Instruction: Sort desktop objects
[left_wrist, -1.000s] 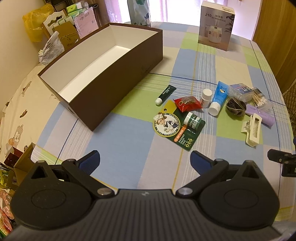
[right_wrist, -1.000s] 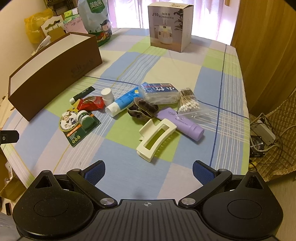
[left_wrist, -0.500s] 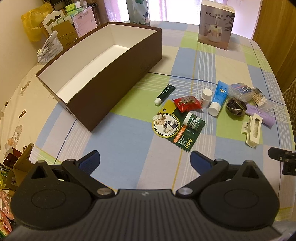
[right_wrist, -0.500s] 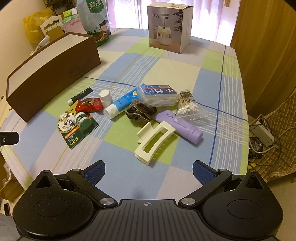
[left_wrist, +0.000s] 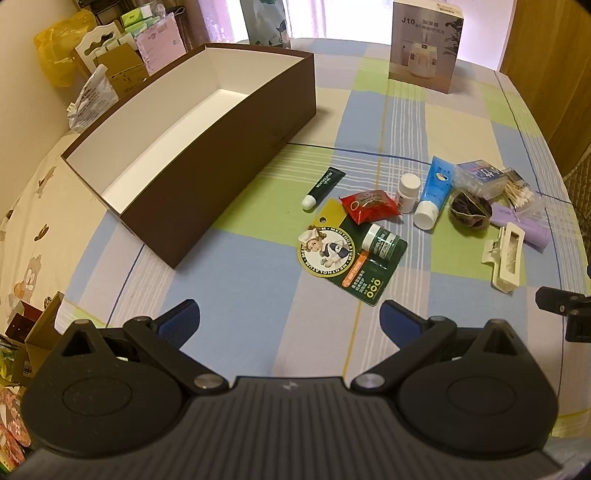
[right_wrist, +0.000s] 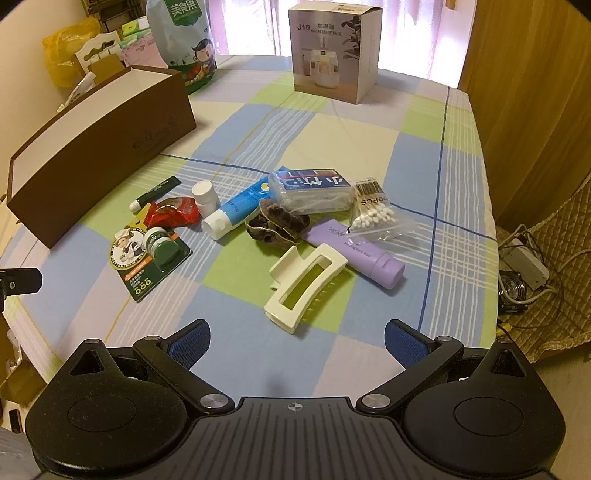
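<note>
A long brown box (left_wrist: 207, 147) with a white empty inside stands at the left of the checked tablecloth; it also shows in the right wrist view (right_wrist: 99, 147). Small objects lie in a cluster: a cream hair claw (right_wrist: 306, 288), a purple tube (right_wrist: 358, 251), a cotton swab bag (right_wrist: 376, 218), a brown scrunchie (right_wrist: 277, 225), a blue tube (right_wrist: 236, 210), a white bottle (right_wrist: 205, 195), a red packet (right_wrist: 170, 214), a green carded jar (right_wrist: 151, 254), a dark green tube (left_wrist: 323, 186). My left gripper (left_wrist: 290, 321) is open and empty above the cloth. My right gripper (right_wrist: 297, 339) is open and empty just before the hair claw.
A humidifier carton (right_wrist: 332, 51) and a green snack bag (right_wrist: 181, 40) stand at the table's far side. Boxes and bags (left_wrist: 107, 70) crowd the left beyond the table. A wooden wall (right_wrist: 535, 110) and cables on the floor (right_wrist: 524, 273) lie to the right.
My right gripper has moved forward a little toward the hair claw. My left gripper has drifted slightly. Both stay open.
</note>
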